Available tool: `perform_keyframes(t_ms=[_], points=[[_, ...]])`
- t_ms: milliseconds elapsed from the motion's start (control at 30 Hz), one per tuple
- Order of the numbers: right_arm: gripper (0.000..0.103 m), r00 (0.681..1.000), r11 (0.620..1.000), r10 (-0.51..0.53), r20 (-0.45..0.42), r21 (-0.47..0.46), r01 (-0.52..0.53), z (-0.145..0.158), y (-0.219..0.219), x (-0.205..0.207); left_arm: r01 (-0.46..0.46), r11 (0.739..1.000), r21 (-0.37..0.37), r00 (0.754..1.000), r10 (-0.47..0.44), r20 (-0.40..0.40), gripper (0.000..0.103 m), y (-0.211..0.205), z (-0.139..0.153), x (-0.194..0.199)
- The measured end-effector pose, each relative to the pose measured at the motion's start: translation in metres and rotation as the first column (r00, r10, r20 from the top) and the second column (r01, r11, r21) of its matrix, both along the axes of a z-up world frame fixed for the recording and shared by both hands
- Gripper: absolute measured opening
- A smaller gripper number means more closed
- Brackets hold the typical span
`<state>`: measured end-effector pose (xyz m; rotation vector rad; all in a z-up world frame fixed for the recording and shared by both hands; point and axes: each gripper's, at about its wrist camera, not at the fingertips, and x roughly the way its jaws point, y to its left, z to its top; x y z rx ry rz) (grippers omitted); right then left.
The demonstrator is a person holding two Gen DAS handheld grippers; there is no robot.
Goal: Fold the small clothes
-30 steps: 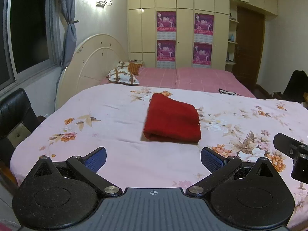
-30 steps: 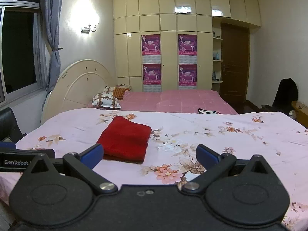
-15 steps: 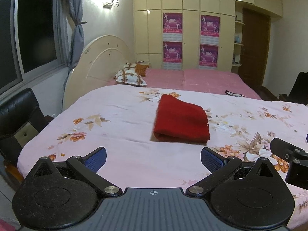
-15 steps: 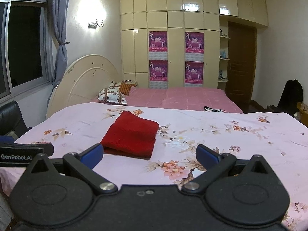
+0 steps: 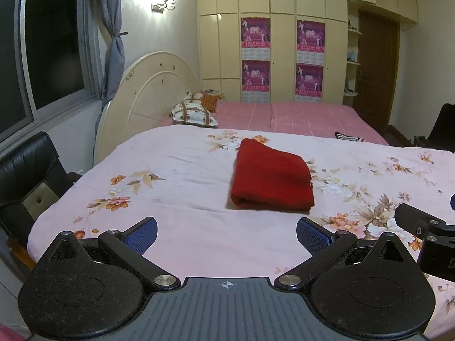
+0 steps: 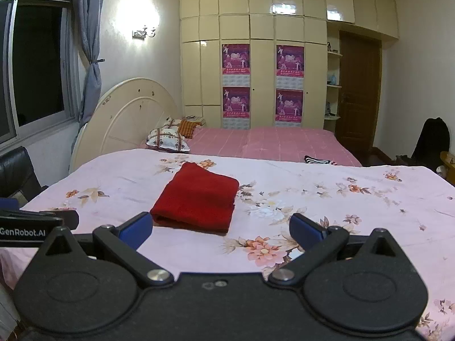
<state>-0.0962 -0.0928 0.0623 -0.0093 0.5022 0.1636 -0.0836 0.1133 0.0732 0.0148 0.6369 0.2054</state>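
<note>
A red garment [image 5: 271,177] lies folded into a neat rectangle on the pink floral bed sheet [image 5: 176,176]; it also shows in the right wrist view [image 6: 197,199]. My left gripper [image 5: 226,234] is open and empty, held back from the garment over the near edge of the bed. My right gripper [image 6: 220,228] is open and empty, also short of the garment. Part of the right gripper's body shows at the right of the left wrist view [image 5: 426,227], and the left gripper's body shows at the left of the right wrist view [image 6: 31,224].
A second bed with a pink cover [image 6: 270,142] and pillows [image 6: 167,137] stands behind, with a round cream headboard [image 5: 148,96]. A black chair [image 5: 25,170] stands at the left, a window [image 5: 51,45] above it. A wardrobe [image 6: 256,65] and a brown door [image 6: 359,93] line the back wall.
Both grippers have drawn back and turned slightly left, so the garment sits farther off and more to the right in view. The garment has not moved. Both jaws stay open.
</note>
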Motion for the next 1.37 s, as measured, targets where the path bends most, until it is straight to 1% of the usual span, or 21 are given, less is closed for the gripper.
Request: perform_keyframes(t_ms=[733,1100,1167,1267,1367], points=[[0.102,1.0,1.0,0.004,-0.022,0.006,-0.004,-0.005,0.0,0.011,-0.001,1.0,0.006,1.0,0.001,-0.018,0.103,-0.003,-0.005,0.011],[0.102,0.999,1.0,0.013,-0.04,0.005,-0.013,-0.009,0.0,0.019,0.004,1.0,0.009,0.999,-0.004,-0.046,0.103,-0.005,-0.012,0.02],[0.102,0.999,1.0,0.013,-0.045,0.005,-0.013,-0.01,0.0,0.021,0.011,1.0,0.011,0.999,-0.011,-0.041,0.103,-0.005,-0.014,0.022],[0.102,0.999,1.0,0.012,-0.052,0.005,-0.012,-0.011,0.0,0.024,0.018,1.0,0.004,1.0,-0.018,-0.011,0.103,-0.005,-0.014,0.021],[0.102,0.998,1.0,0.01,-0.058,0.004,-0.01,-0.013,-0.001,0.027,0.01,1.0,0.014,1.0,-0.01,-0.024,0.103,-0.005,-0.016,0.03]])
